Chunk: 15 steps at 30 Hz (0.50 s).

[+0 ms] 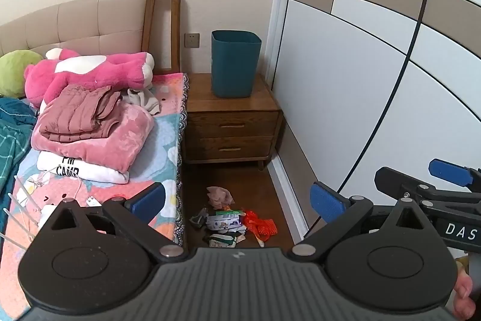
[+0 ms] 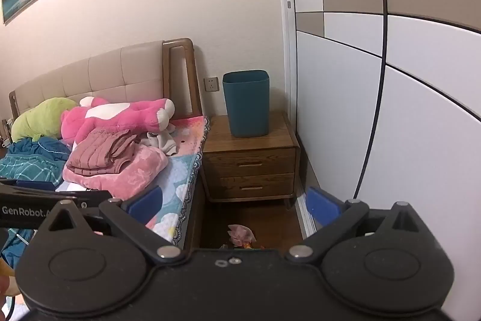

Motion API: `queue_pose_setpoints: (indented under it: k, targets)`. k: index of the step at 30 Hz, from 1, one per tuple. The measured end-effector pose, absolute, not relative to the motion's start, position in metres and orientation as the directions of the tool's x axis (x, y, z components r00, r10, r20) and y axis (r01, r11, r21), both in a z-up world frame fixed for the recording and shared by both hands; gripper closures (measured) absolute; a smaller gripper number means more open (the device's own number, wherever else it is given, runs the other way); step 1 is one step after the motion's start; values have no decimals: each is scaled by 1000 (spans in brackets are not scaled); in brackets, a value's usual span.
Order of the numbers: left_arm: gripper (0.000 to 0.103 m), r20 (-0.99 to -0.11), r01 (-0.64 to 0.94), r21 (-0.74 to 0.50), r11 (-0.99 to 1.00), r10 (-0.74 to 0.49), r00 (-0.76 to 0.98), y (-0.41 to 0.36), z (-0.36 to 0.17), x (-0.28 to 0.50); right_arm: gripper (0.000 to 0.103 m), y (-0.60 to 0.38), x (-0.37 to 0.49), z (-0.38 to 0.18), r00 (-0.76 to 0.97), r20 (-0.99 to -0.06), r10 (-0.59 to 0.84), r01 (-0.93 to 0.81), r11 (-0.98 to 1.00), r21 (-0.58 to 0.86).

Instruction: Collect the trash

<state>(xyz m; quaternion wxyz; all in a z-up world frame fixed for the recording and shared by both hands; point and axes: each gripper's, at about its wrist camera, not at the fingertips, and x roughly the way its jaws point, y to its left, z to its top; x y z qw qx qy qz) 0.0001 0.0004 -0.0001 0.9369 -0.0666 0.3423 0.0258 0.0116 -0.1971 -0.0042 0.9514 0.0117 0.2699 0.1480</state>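
Both empty: left gripper [image 1: 237, 202] and right gripper [image 2: 234, 205] have jaws wide apart. Trash pile [image 1: 233, 217] lies on the floor between bed [image 1: 168, 140] and wardrobe [image 1: 345, 110]; teal bin [image 1: 236, 63] stands on the nightstand [image 1: 231, 128]. Best to drop low, take one piece per grab, pink wad [image 1: 219, 196] first

Evenly lit, warm indoor light, mostly sharp. Strong fisheye bending on wardrobe [image 1: 375, 80] lines, dark corners. Soft shadow on floor below nightstand [image 1: 231, 122]. No glare.
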Motion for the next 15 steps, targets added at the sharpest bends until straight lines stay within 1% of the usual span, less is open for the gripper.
queue_pose_setpoints:
  k: [1,15]
  targets:
    - [0,-642,-92,-88,992,14,766,-1,0,0,2,-197,11,-4,811,-510,286,-275,956,98]
    - [0,-657,-92,-77,993,19,754,2,-1,4,2,-201,13,-4,810,-507,294,-279,954,108]
